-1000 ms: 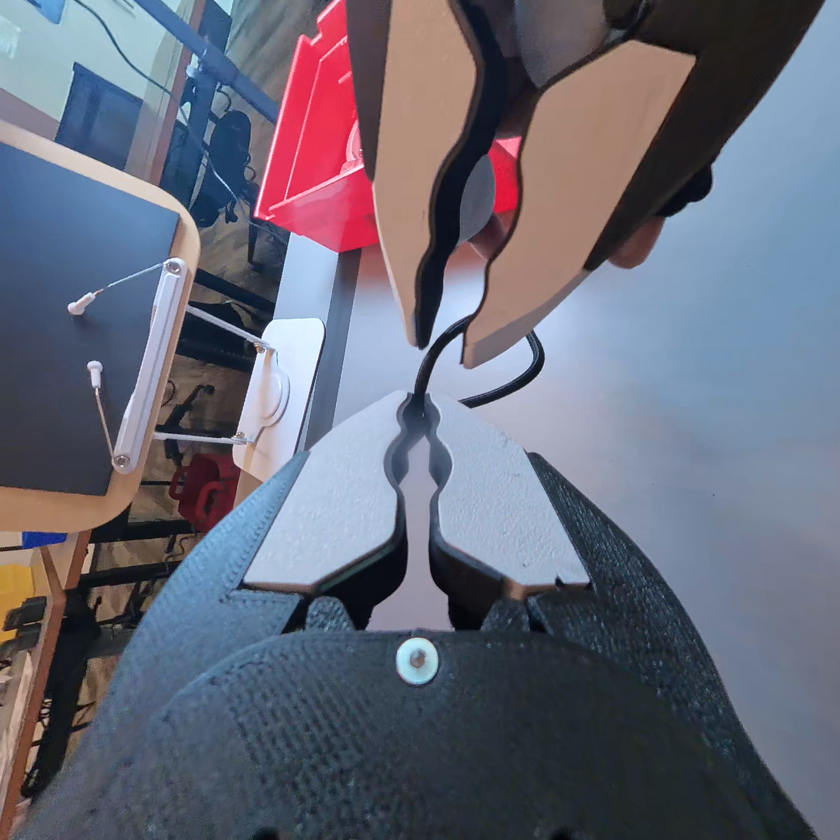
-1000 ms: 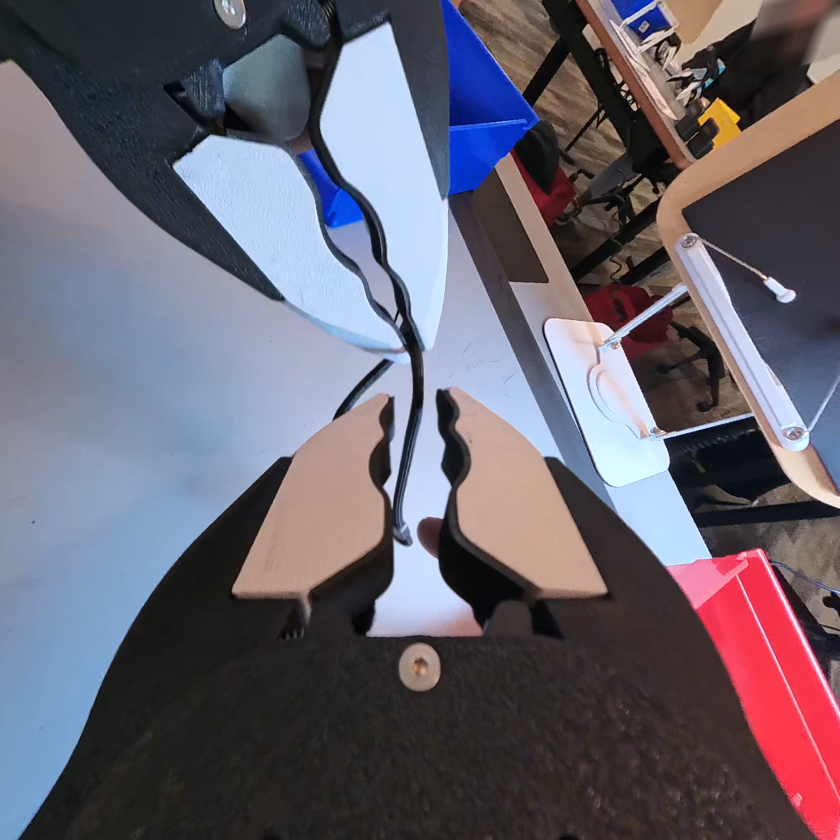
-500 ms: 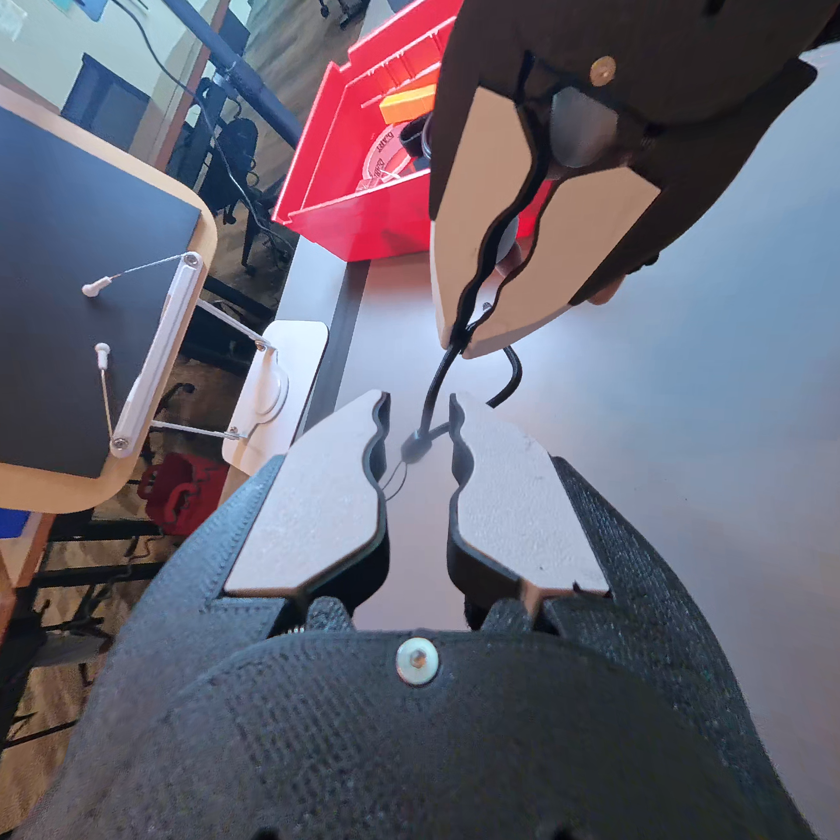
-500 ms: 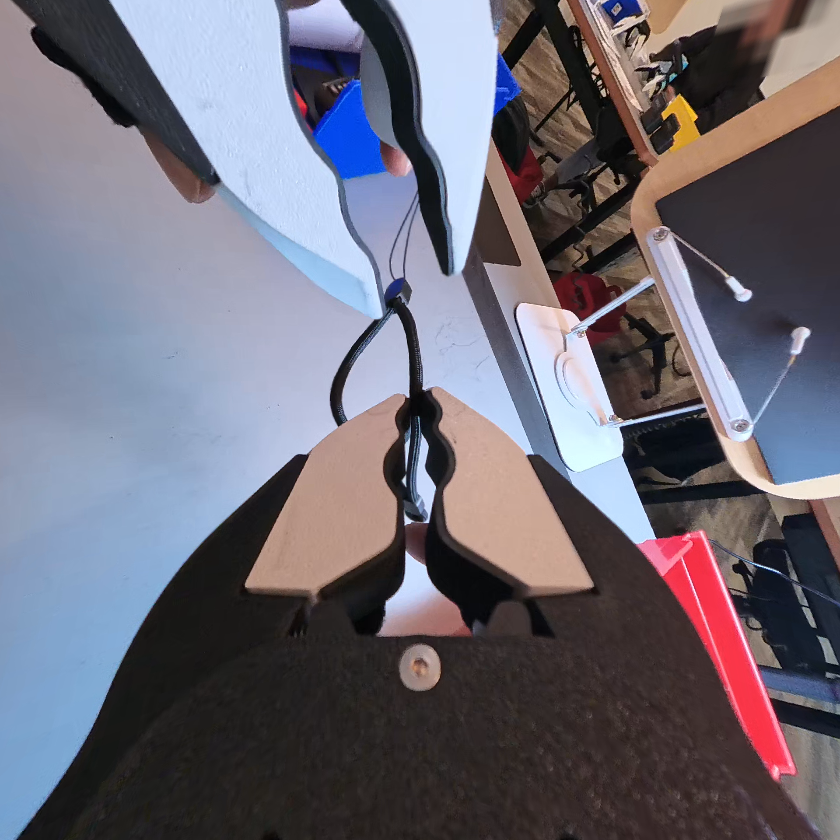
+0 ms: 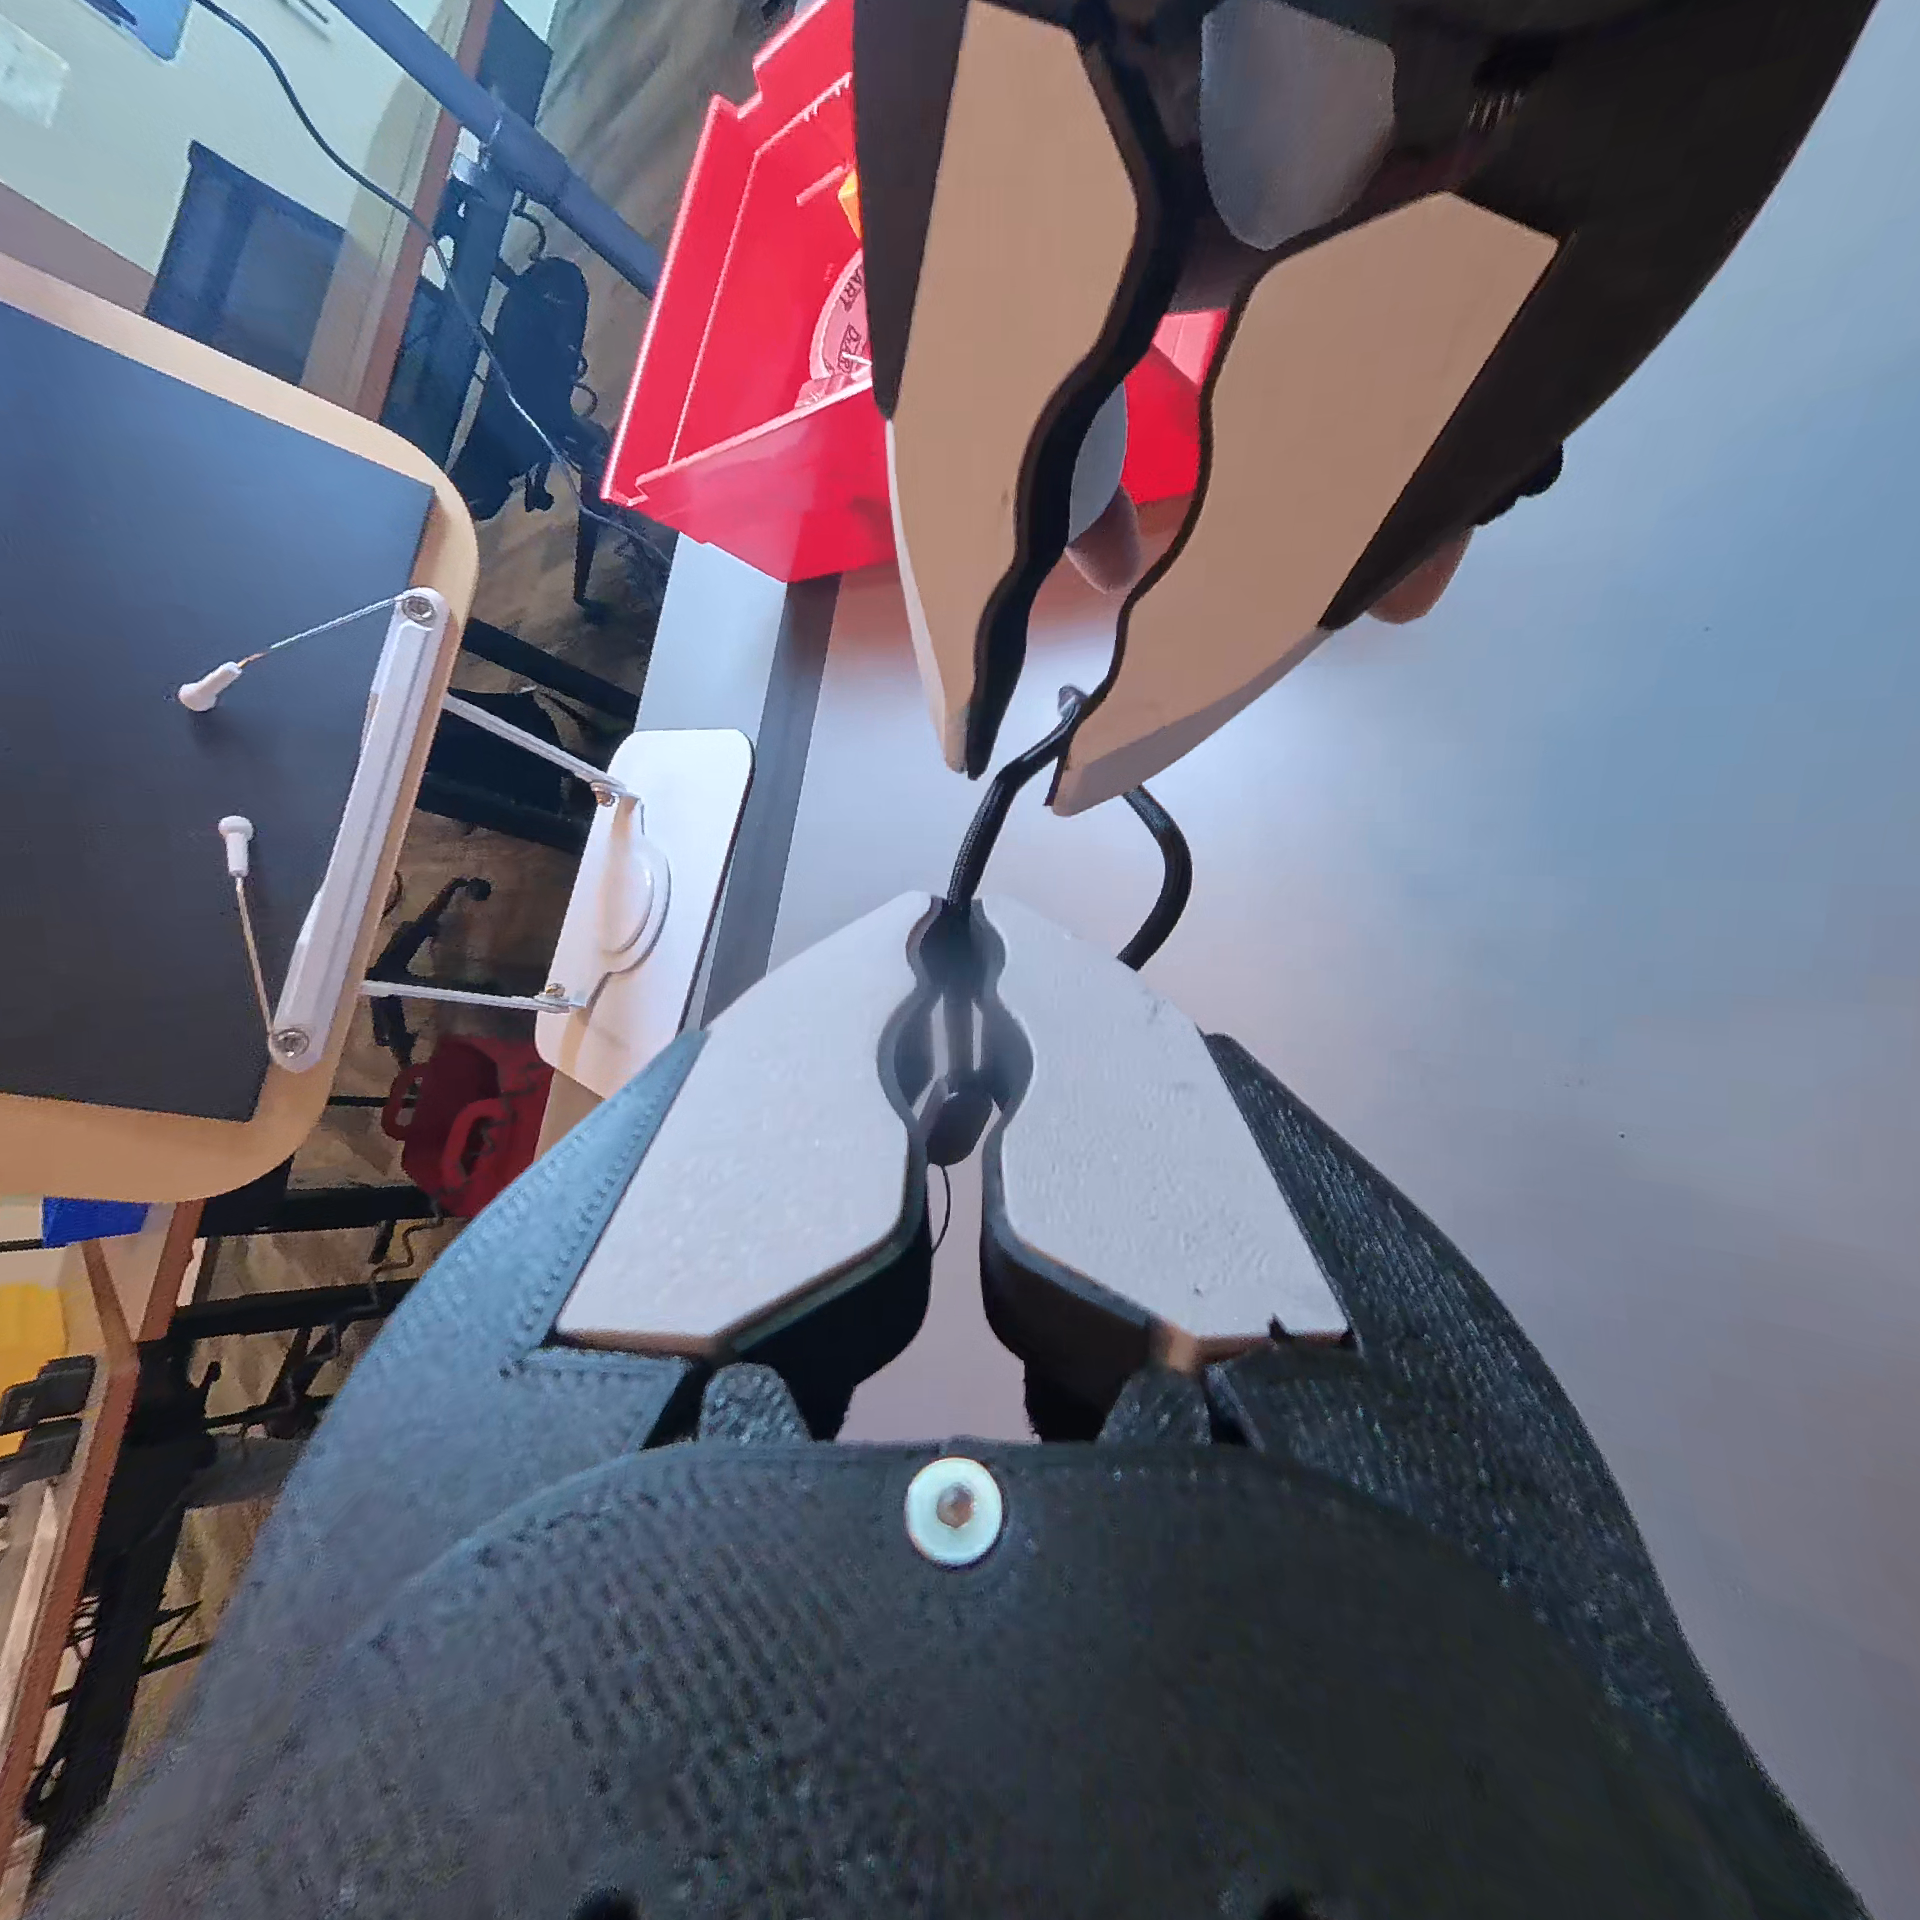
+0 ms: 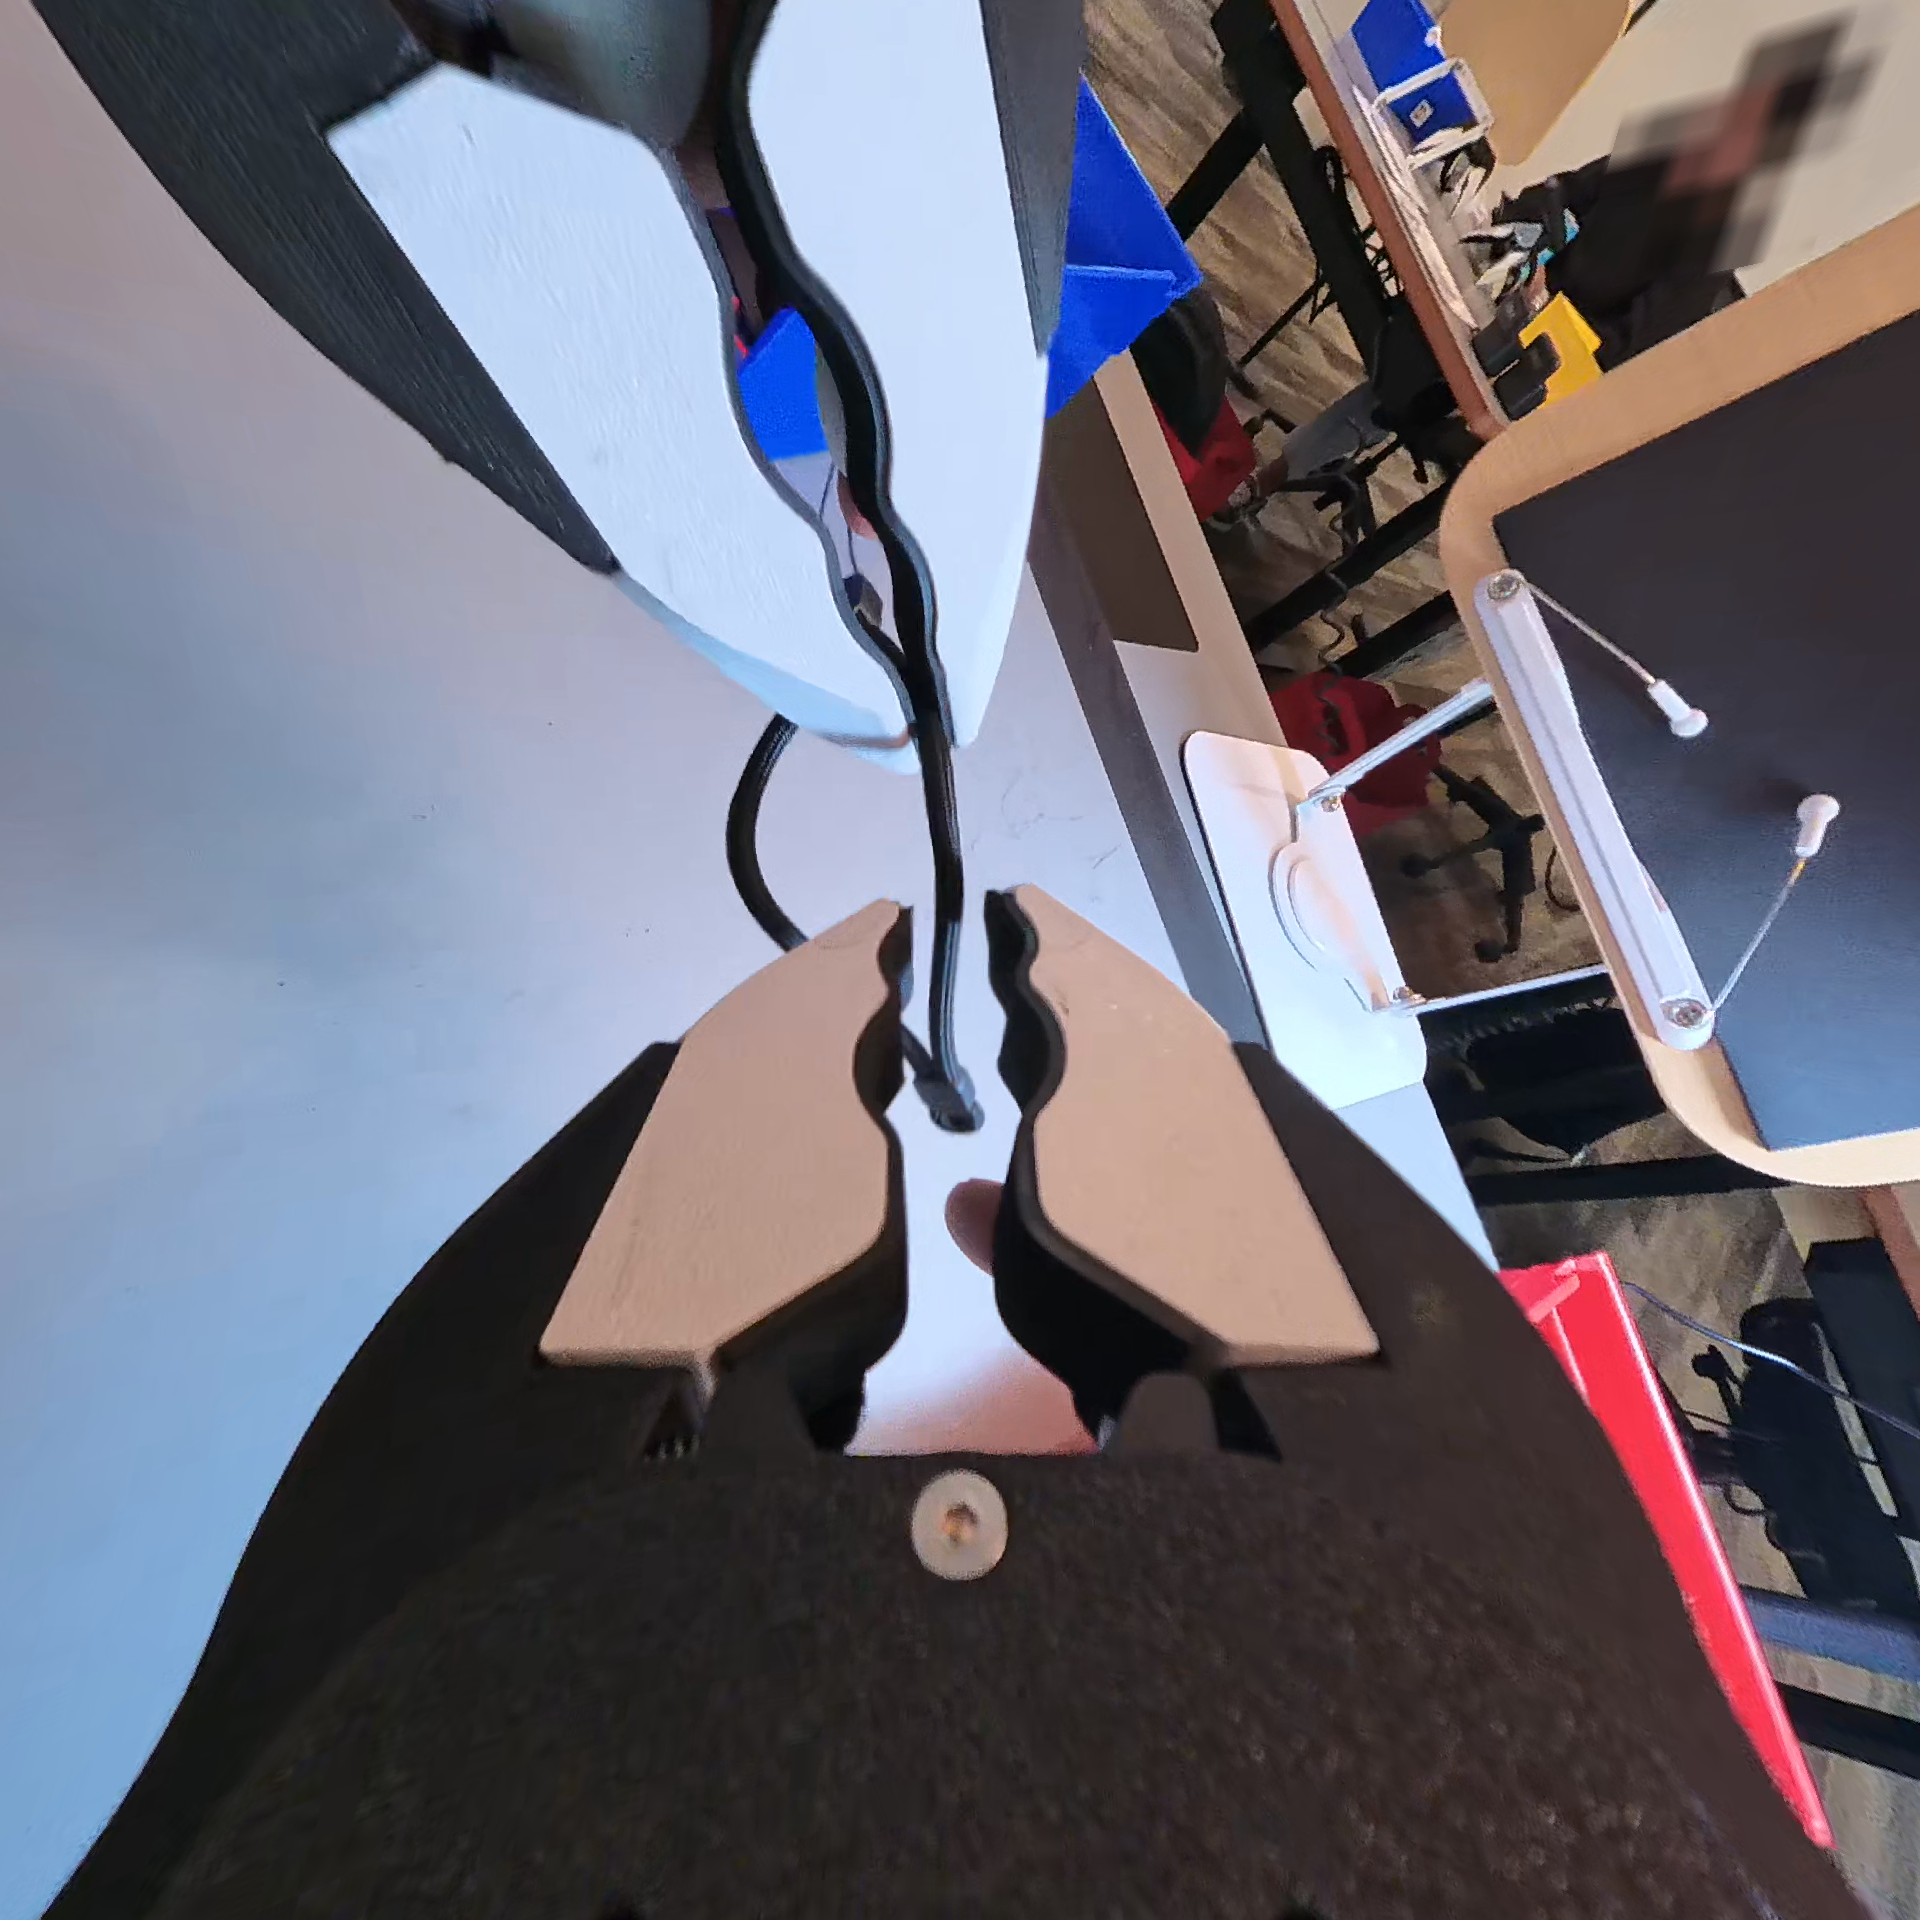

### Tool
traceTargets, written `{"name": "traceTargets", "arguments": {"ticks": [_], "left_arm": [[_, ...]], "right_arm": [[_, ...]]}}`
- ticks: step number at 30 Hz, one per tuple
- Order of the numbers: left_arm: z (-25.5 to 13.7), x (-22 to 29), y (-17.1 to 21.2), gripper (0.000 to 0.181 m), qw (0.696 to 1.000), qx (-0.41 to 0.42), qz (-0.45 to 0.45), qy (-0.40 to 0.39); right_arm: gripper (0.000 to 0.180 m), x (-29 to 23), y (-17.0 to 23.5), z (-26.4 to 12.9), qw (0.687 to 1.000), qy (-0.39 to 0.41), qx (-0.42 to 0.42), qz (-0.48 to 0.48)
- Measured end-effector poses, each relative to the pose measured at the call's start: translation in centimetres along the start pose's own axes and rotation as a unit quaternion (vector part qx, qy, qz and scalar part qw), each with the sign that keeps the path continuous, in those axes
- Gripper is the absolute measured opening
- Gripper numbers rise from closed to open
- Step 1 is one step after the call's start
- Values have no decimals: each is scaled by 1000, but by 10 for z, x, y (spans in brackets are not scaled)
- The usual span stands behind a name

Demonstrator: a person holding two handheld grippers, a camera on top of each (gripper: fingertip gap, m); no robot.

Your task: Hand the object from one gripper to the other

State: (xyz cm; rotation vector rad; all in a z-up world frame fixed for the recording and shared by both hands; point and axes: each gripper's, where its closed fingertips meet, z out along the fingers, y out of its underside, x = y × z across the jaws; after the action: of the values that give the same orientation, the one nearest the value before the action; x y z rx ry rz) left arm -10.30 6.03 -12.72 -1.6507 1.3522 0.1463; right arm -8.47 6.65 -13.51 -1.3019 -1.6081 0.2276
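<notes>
Two hand-held grippers meet tip to tip above a pale grey table (image 5: pixel 1558 1039), a black braided cord (image 5: pixel 971 852) strung between them. The left gripper (image 5: pixel 961 920), with light grey fingers, is clenched on the cord: its jaws are drawn together and the strands are pinched in the wavy channel between them, a small black bead at the cord's end sitting deeper in that channel. From the closed tips the cord runs forward to the right gripper (image 5: pixel 1013 774), whose tan fingers stand apart with the cord passing loosely through the gap.

Seen from the right wrist, the right gripper (image 6: pixel 951 909) has its jaws released; the cord (image 6: pixel 943 883) hangs free in the gap between them, its joined end lying a little way inside, and neither tan finger visibly presses it. A loop of the cord bows out beside the left tan finger. Ahead of these jaws the left gripper (image 6: pixel 930 732) pinches the cord at its white tips.

Beyond the left gripper's jaws a red bin (image 5: pixel 769 416) sits at the table's edge; a blue bin (image 6: pixel 1112 281) shows behind the white fingers in the right wrist view.
</notes>
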Motion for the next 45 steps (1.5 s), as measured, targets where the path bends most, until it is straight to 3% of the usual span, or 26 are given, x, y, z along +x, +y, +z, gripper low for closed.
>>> {"name": "traceTargets", "arguments": {"ticks": [3, 11, 22, 27, 34, 40, 45], "left_arm": [[0, 1, 1, 3, 1000, 3, -12, 9], [3, 11, -6, 17, 999, 12, -34, 32], [6, 7, -6, 4, 1000, 9, -15, 8], [2, 2, -12, 4, 999, 29, -21, -3], [-3, 0, -18, 4, 998, 53, -40, 2], [7, 9, -12, 18, 998, 25, -51, 20], [7, 9, -17, 5, 998, 37, -45, 10]], "right_arm": [[4, 1, 4, 1, 1000, -2, -7, 4], [4, -5, 1, 4, 1000, 3, -15, -19], [4, 1, -13, -6, 999, 20, 15, -19], [16, 9, -10, -9, 1000, 17, 21, 15], [4, 14, -10, -11, 999, 22, 29, 28], [4, 9, -12, -11, 999, 34, 14, -23], [4, 3, -10, -9, 997, 38, -11, -66]]}}
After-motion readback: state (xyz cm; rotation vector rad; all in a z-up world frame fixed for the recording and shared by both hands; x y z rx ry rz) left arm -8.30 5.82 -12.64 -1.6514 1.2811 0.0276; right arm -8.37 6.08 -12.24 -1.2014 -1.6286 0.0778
